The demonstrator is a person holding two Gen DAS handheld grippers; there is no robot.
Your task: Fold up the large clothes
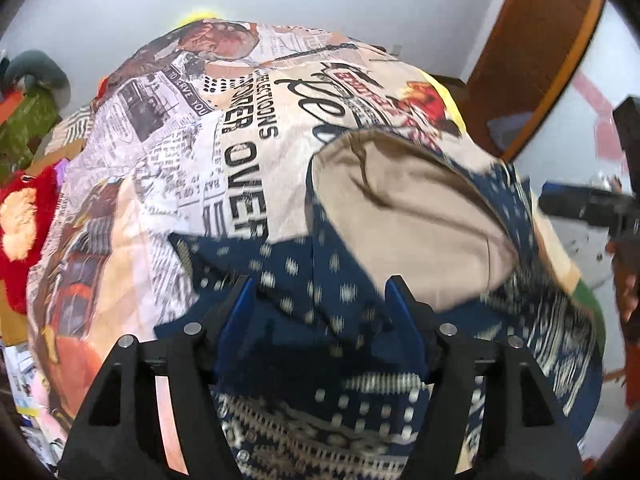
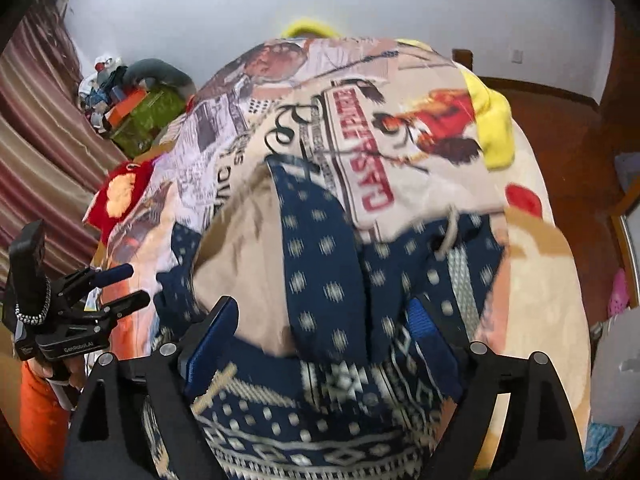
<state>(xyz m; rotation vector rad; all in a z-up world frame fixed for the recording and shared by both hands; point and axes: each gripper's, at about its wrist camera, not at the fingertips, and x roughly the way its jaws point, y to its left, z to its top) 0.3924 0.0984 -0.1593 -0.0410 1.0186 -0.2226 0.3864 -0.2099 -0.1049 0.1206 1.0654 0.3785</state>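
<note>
A navy garment with white dots and patterned bands (image 1: 320,292) lies on a bed with a newspaper-print cover (image 1: 168,148); its beige lining (image 1: 404,208) is turned out. My left gripper (image 1: 320,300) is open, its blue-padded fingers (image 1: 236,312) spread just above the navy cloth. In the right wrist view the same garment (image 2: 320,280) and lining (image 2: 240,264) lie below my right gripper (image 2: 324,328), which is open over the cloth. The left gripper (image 2: 124,286) also shows at the left in that view, open and empty. The image is motion-blurred.
A red plush item (image 1: 20,220) and green boxes (image 2: 148,116) sit at the bed's left side. A yellow cloth (image 2: 496,128) lies at the far right of the bed (image 2: 540,280). Striped curtains (image 2: 36,128) hang left. A wooden frame (image 1: 536,52) and floor lie to the right.
</note>
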